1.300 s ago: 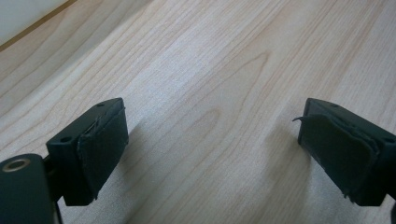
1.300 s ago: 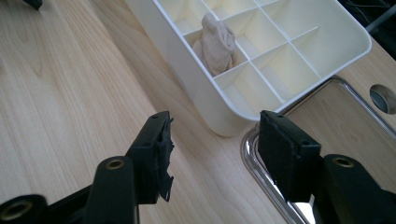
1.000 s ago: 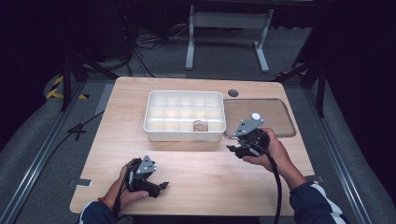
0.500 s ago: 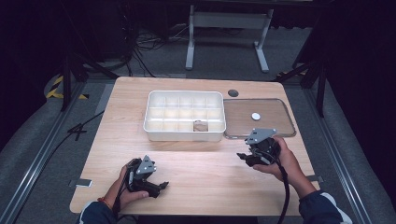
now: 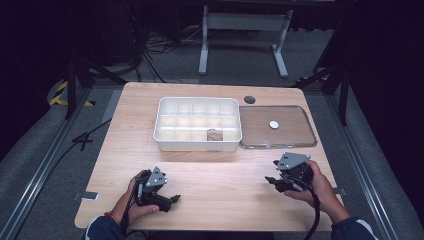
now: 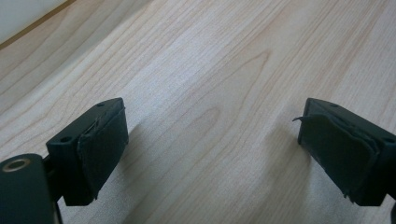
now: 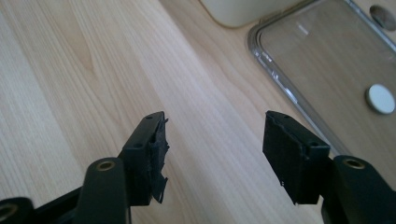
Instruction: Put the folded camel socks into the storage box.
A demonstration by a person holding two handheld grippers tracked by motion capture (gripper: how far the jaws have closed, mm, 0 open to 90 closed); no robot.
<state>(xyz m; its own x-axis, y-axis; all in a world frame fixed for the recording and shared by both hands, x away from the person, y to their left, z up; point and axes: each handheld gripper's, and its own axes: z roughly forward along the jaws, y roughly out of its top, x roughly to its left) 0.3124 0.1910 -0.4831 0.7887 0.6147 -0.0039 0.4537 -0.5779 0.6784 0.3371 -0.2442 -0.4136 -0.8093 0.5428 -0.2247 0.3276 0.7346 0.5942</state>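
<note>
While our left gripper [image 5: 172, 200] rests wide and empty on the pale wooden table [image 5: 210, 175], our right gripper [image 5: 270, 181], jaws just opening, holds nothing; the small brown piece [image 5: 215, 135] already lies in the white compartmented plastic tray [image 5: 165, 137] ahead, clear lid [image 5: 295, 142] still off.

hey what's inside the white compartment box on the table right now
One small dark object sits in a front-row compartment of the white box. The other compartments look empty, though the near wall may hide part of the front-row floors.

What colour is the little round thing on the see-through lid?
White. The small round disc on the clear plastic lid shows best in the right gripper view.
</note>
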